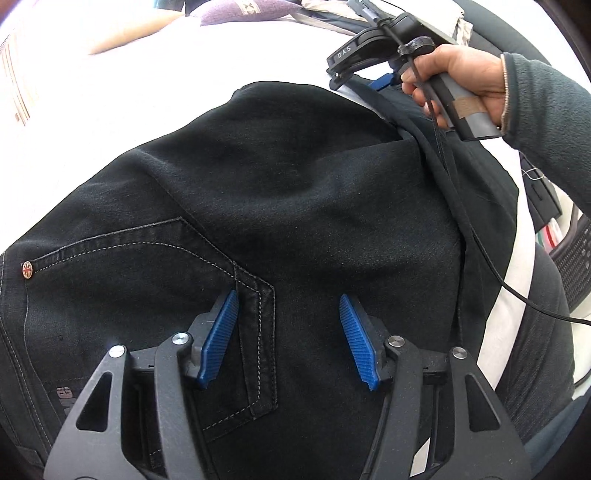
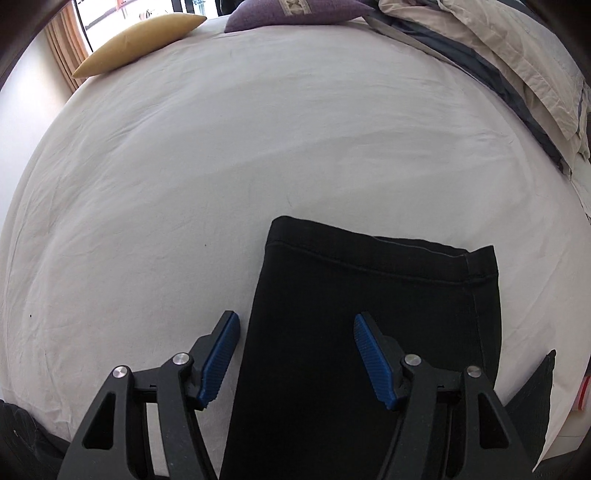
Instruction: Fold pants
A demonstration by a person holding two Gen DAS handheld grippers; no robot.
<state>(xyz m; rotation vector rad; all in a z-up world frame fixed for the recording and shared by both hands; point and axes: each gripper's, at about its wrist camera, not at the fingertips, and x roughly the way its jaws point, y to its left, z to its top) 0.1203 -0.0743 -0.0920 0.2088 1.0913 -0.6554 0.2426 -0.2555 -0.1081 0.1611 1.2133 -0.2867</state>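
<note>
Black jeans point(image 1: 295, 184) lie spread on a white bed sheet point(image 1: 110, 92), back pocket point(image 1: 147, 277) facing up with a copper rivet point(image 1: 27, 268) at its corner. My left gripper point(image 1: 287, 297) hovers open over the pocket's right edge, nothing pinched between its blue pads. In the right wrist view the leg end of the jeans point(image 2: 369, 295) lies flat, its hem point(image 2: 369, 254) pointing away. My right gripper point(image 2: 295, 318) stands open above that leg, the left pad at the leg's edge. A hand point(image 1: 461, 77) holds this gripper at the far end of the jeans.
A yellow cushion point(image 2: 136, 40) and a purple pillow point(image 2: 288, 13) lie at the far side of the sheet point(image 2: 221, 147). A rumpled beige duvet point(image 2: 498, 48) is piled at the back right. A black cable point(image 1: 491, 269) trails across the jeans' right side.
</note>
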